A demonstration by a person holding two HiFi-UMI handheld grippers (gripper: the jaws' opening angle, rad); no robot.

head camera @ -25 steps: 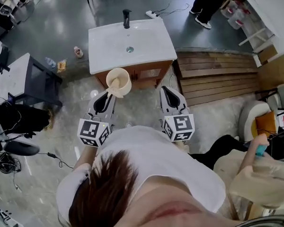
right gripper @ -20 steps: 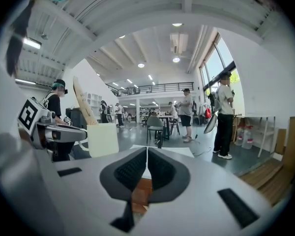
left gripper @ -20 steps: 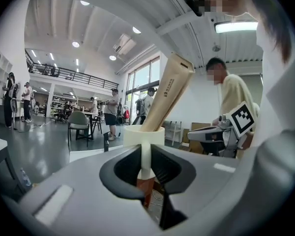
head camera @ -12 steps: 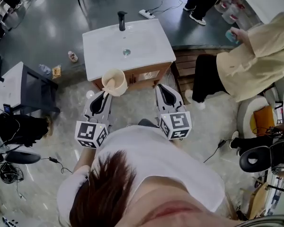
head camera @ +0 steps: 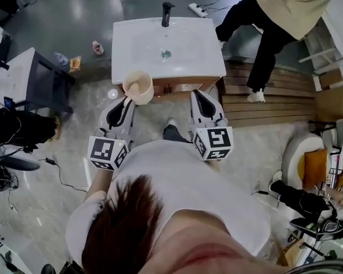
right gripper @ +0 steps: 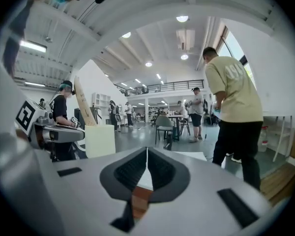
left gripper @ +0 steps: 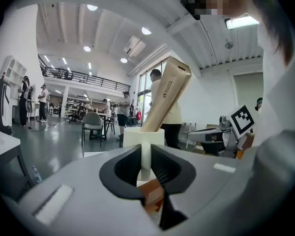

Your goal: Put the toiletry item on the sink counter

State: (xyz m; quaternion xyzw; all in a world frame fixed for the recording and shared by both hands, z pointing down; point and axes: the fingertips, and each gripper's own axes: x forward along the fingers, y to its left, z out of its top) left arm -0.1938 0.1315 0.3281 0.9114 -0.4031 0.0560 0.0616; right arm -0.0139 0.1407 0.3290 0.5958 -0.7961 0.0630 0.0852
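Note:
A cream cup (head camera: 138, 86) with a tan tube (head camera: 132, 88) standing in it hangs just in front of the white sink counter (head camera: 138, 44), near its front left corner. My left gripper (head camera: 130, 100) is shut on the cup's wall. In the left gripper view the cup (left gripper: 142, 135) sits between the jaws of the left gripper (left gripper: 146, 156), and the tube (left gripper: 166, 95) leans up to the right. My right gripper (head camera: 198, 93) is shut and empty, level with the left one. The right gripper view shows the right gripper (right gripper: 147, 156) with its jaws together and the cup (right gripper: 100, 139) to its left.
The counter has a black faucet (head camera: 167, 13) at its back and a drain (head camera: 166, 54) in the basin. A dark table (head camera: 31, 90) stands left, a wooden platform (head camera: 268, 96) right. A person in beige (head camera: 274, 16) stands by the counter's far right corner. Small bottles (head camera: 97, 47) lie on the floor.
The person in beige has walked from the lower right to the upper right beside the counter. Both grippers and the cup keep about the same place before the sink.

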